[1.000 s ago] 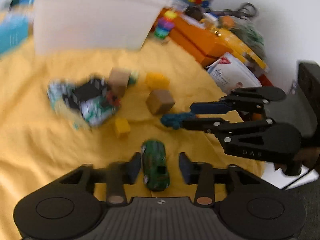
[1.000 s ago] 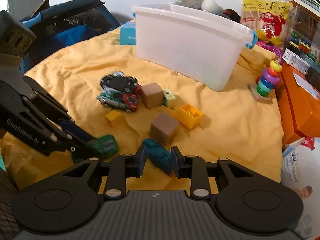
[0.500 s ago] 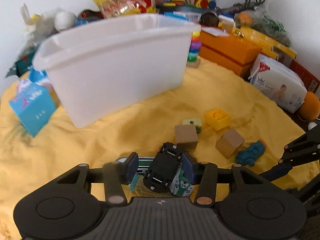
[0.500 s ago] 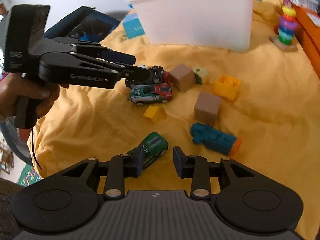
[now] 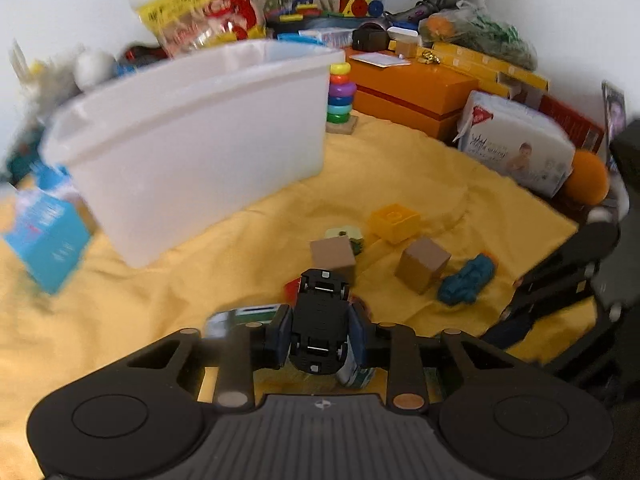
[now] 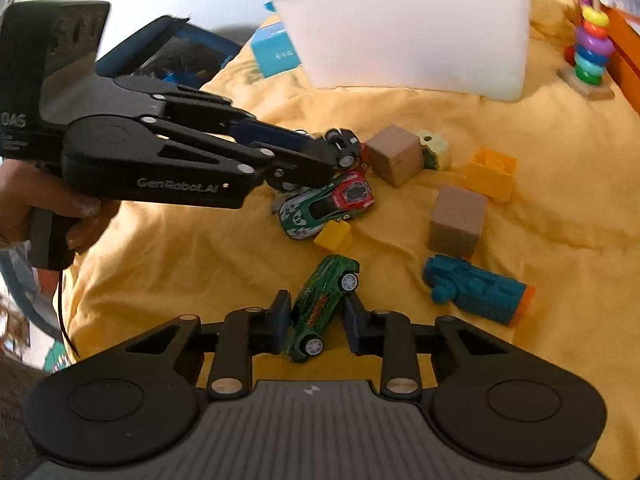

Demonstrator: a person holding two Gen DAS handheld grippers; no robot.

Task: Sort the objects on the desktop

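Sorting barely begun — left claw (image 5: 320, 338) clamped on black car (image 5: 320, 322); right claw (image 6: 316, 322) apart around green car (image 6: 322, 304); blocks, other toys on yellow cloth (image 6: 540, 140) near white bin (image 6: 408, 28)

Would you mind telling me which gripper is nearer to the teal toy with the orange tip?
The right. The right gripper, jaws around the green car, sits just left of the teal toy. The left gripper holds the black car farther back.
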